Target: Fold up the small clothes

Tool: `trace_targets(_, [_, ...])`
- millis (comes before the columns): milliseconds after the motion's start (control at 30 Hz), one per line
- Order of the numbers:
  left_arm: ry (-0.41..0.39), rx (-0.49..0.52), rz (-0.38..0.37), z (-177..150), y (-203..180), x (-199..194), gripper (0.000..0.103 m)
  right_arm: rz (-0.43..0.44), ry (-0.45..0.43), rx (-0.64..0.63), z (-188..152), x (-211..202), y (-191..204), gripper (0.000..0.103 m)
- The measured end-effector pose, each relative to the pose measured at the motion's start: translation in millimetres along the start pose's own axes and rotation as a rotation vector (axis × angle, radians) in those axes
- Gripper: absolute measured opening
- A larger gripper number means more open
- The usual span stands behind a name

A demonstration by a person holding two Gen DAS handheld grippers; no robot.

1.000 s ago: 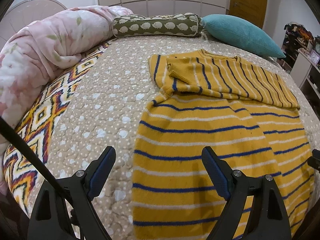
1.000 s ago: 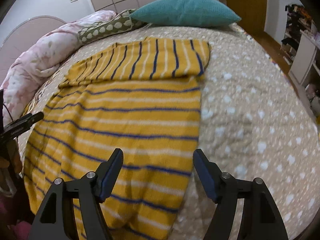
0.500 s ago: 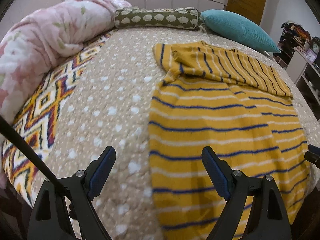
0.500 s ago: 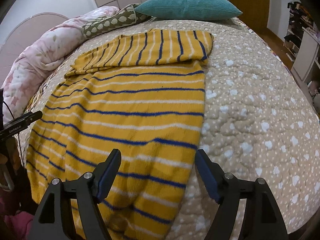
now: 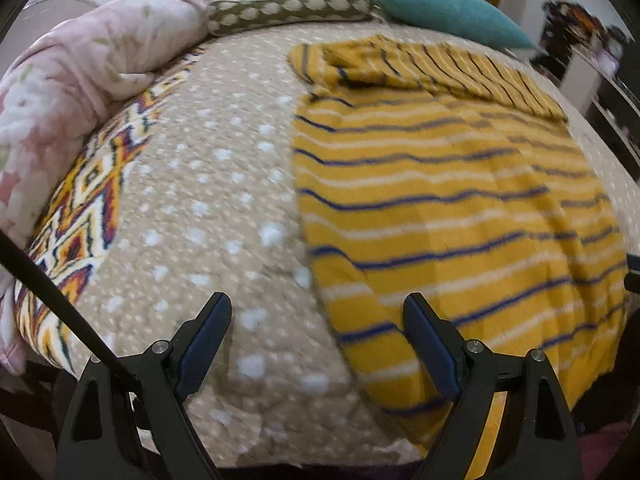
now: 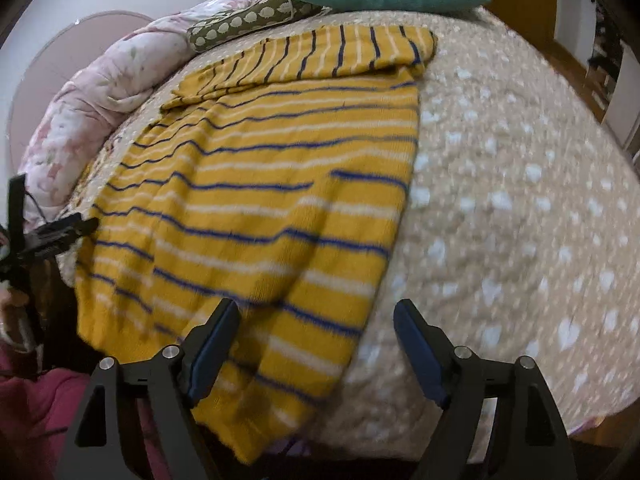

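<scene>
A yellow sweater (image 5: 440,184) with blue and white stripes lies flat on the bed, its sleeves folded across the top. Its hem hangs over the bed's near edge. It also shows in the right wrist view (image 6: 280,200). My left gripper (image 5: 318,336) is open and empty, hovering over the sweater's lower left corner at the bed edge. My right gripper (image 6: 316,336) is open and empty, over the sweater's lower right corner. The left gripper's tip (image 6: 60,232) shows at the left in the right wrist view.
The bed has a beige dotted quilt (image 5: 224,184). A pink floral duvet (image 5: 80,92) and a patterned blanket (image 5: 88,200) lie on the left. A green bolster (image 5: 288,8) and a teal pillow (image 5: 440,12) sit at the head. Shelves (image 5: 592,52) stand at the right.
Both grippers have pulled back toward the near edge of the bed. The sweater's hem now shows between the fingers of each. Both stayed open.
</scene>
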State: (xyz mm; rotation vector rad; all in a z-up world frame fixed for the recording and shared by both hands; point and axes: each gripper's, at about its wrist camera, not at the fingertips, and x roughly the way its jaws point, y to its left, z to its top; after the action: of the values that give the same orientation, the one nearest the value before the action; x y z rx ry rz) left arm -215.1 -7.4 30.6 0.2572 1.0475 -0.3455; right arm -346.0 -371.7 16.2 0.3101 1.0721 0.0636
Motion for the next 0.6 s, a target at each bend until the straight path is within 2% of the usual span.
trace_targets(133, [0.013, 0.024, -0.007, -7, -8, -3, 0.087, 0.053, 0.019, -0.016, -14, -2, 3, 0.087])
trace_targets(267, [0.05, 0.02, -0.053, -9, -9, -7, 0.087, 0.156, 0.035, -0.035, -19, -4, 11, 0.087])
trace_targets(400, [0.093, 0.013, -0.098, -10, -10, -5, 0.087, 0.181, 0.032, -0.033, -22, -1, 13, 0.088])
trace_targets(600, [0.128, -0.033, -0.151, -10, -3, -5, 0.087, 0.281, 0.028, 0.055, -24, -4, -1, 0.088])
